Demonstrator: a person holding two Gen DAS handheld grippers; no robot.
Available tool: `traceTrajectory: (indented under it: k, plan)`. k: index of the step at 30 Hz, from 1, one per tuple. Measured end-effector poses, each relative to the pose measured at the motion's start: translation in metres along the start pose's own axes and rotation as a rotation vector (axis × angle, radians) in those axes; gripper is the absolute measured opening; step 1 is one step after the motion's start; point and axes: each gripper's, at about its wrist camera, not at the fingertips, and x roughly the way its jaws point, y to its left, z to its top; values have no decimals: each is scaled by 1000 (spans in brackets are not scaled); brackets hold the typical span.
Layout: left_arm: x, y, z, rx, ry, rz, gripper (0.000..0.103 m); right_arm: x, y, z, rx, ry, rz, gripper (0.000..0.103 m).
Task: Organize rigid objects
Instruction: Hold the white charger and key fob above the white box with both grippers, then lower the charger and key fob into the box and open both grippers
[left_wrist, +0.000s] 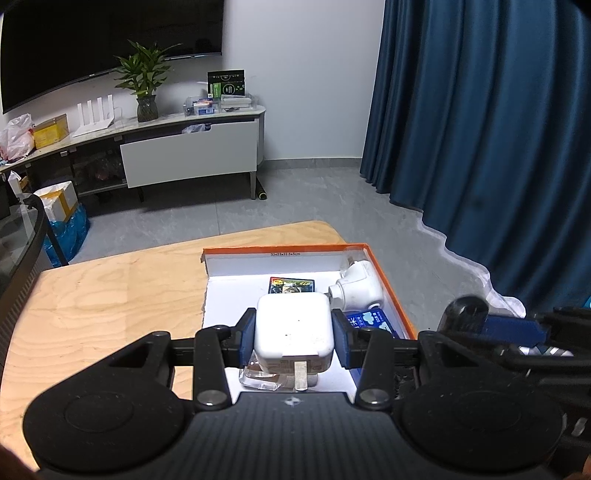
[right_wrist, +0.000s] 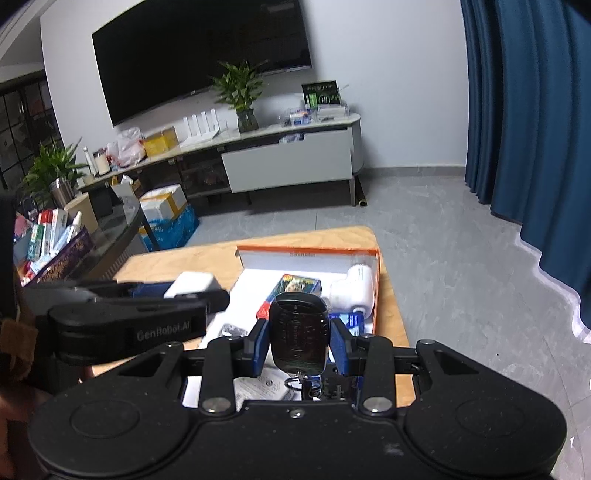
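Observation:
My left gripper (left_wrist: 294, 330) is shut on a white square charger (left_wrist: 294, 326), held above the near part of an orange-rimmed white box (left_wrist: 391, 277). My right gripper (right_wrist: 298, 341) is shut on a black key fob (right_wrist: 298, 334) with a key ring hanging below, held above the same box (right_wrist: 376, 291). In the box lie a white plug adapter (left_wrist: 356, 288), a picture card pack (left_wrist: 291, 285), a blue packet (left_wrist: 373, 322) and a clear small object (left_wrist: 258, 380) under the charger. The right gripper shows at the right edge of the left wrist view (left_wrist: 513, 328).
The box sits on a light wooden table (left_wrist: 110, 295) whose far and right edges are close. Grey floor and a blue curtain (left_wrist: 480, 129) lie to the right. A TV cabinet (left_wrist: 184, 155) stands by the far wall; a glass table with boxes (right_wrist: 55, 236) stands at left.

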Motion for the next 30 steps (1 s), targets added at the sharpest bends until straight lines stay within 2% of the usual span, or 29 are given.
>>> traceTrajectory:
  k: [3,6,14,18,22,24,26,27,30]
  plan:
    - [6,0,1,0,7,1,43,8,-1,-5,-3,38,4,46]
    - [13,0,0,1,21,-1,43,12,-3,-10,4,54,8,54]
    - [34,-8,0,-1,60,-27,43,4,-16,-15,46,26,-9,62]
    - [38,-18,0,31,60,-39,44,-2,-19,-18,51,18,-31,68]
    - [30,-22,-2,35,51,-33,55,-12,-22,-22,63,12,-43,69]
    - [22,-21,-4,25,47,-23,64,-19,-22,-24,70,4,-47,69]
    - [10,-22,-5,24,36,-14,79,-27,-21,-25,72,-6,-52,70]
    - [3,-23,-6,27,29,-4,83,-33,-21,-27,71,-12,-53,70]
    - [-23,-25,-11,42,2,45,97,-47,-18,-31,62,-25,-66,82]
